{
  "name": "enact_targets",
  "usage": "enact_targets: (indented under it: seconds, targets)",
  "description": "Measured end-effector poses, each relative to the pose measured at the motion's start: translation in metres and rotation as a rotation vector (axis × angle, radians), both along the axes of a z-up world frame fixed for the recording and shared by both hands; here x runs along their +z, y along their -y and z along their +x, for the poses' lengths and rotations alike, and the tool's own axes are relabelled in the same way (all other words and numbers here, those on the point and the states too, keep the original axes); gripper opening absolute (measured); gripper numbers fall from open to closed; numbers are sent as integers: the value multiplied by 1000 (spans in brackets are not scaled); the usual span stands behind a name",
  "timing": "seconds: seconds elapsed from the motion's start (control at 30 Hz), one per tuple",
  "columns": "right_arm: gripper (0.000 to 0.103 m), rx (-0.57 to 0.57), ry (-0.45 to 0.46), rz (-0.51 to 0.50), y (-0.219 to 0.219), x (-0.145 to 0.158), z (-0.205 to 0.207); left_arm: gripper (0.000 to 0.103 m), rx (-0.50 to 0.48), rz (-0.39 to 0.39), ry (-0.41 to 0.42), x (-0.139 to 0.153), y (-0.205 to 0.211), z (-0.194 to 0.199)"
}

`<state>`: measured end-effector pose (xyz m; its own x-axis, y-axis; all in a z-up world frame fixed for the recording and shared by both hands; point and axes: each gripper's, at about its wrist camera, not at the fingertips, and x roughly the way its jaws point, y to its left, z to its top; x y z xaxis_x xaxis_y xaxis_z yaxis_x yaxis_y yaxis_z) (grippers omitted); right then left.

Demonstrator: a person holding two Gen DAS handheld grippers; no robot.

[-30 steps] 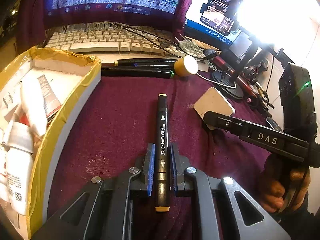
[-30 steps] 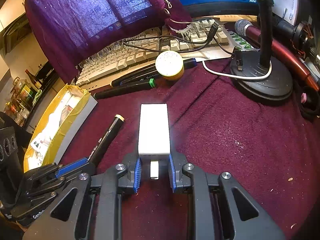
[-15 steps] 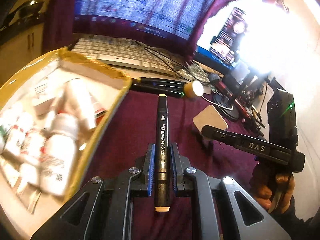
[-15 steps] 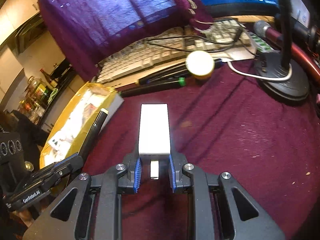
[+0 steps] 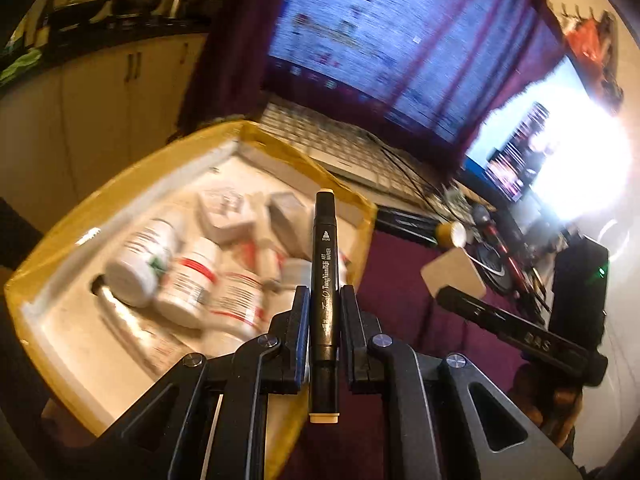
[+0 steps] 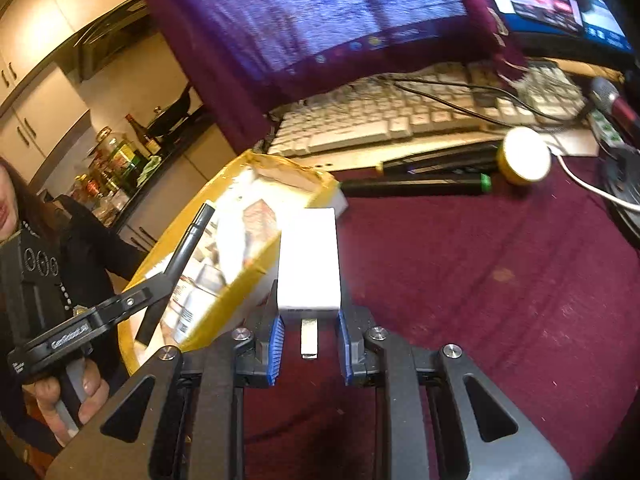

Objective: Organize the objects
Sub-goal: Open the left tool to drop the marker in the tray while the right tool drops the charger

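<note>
Your left gripper [image 5: 324, 308] clamps a black marker [image 5: 325, 276] lettered "Touch… ART MARKER", held over the yellow-taped box [image 5: 120, 184] of white bottles [image 5: 140, 260]. Your right gripper [image 6: 309, 316] grips a white charger plug [image 6: 308, 260] above the maroon cloth [image 6: 480, 280], just beside that box.

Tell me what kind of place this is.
Likely a home computer desk beside a kitchen: a beige keyboard under a cloth-draped monitor, a maroon table cloth, and cream kitchen cabinets behind.
</note>
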<state>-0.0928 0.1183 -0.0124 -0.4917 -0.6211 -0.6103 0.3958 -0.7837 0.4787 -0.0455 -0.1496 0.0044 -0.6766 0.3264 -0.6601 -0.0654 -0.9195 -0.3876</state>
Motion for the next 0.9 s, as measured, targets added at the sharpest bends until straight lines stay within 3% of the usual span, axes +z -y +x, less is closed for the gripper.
enact_targets:
  seconds: [0.43, 0.9]
  targets:
    - [20, 26, 52, -12, 59, 0, -51, 12, 127, -2, 82, -18, 26, -41]
    - [20, 45, 16, 91, 104, -5, -62, 12, 167, -19, 86, -19, 29, -47]
